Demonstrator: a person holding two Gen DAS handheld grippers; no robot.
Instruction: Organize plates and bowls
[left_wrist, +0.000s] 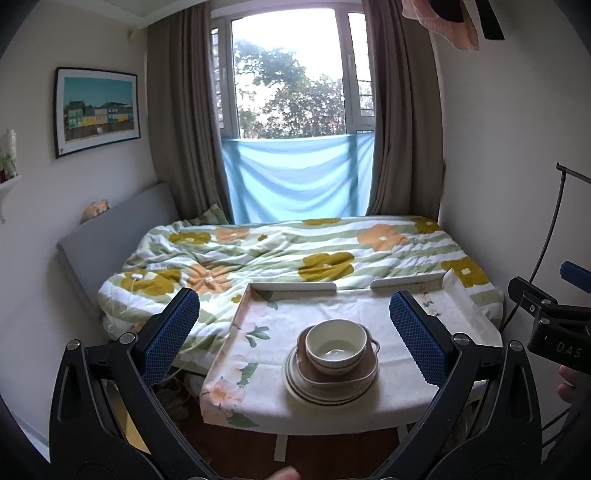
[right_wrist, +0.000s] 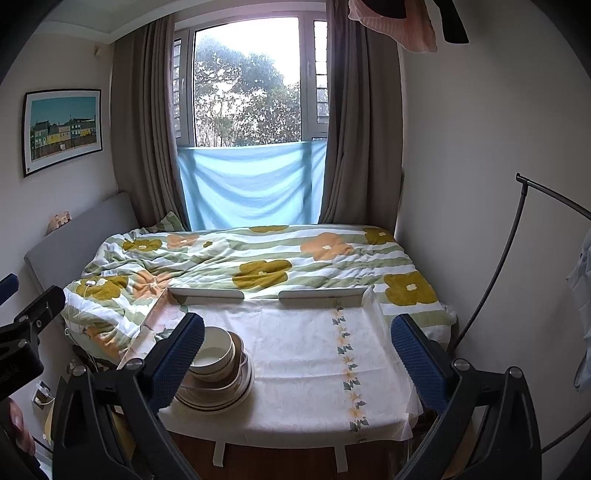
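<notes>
Both pairs of jaws spread wide and holding nothing, left gripper (left_wrist: 293, 334) and right gripper (right_wrist: 297, 350) alike, hovering short of the tabletop (left_wrist: 266, 400). From the left wrist, a full look at the stack: cream bowl (left_wrist: 336, 347) uppermost, nested in a brown two-handled dish (left_wrist: 364, 371), all seated on cream plates (left_wrist: 295, 384) with dark rim lines, near the front edge and framed between the blue pads. From the right wrist, same stack (right_wrist: 225, 373) shoved to the left of the view, half hidden behind the left-hand blue fingertip (right_wrist: 177, 360); brown dish barely readable here. Only in the right view: the broad bare stretch of floral cloth (right_wrist: 306, 343) to the right of the stack, with a leafy flower stripe running front to back. Only in the left view: the right gripper's black body at the far right edge, printed letters on it. Raised white rail (right_wrist: 205, 295) along the far edge of the tabletop, split in two. Behind, a bed (left_wrist: 295, 251) under a striped quilt with orange and olive flowers, a window (left_wrist: 288, 74) with trees outside, a light blue sheet (left_wrist: 295, 177) across its lower half, brown curtains (left_wrist: 177, 122) either side, a framed picture (left_wrist: 98, 110) of coloured houses on the left wall.
</notes>
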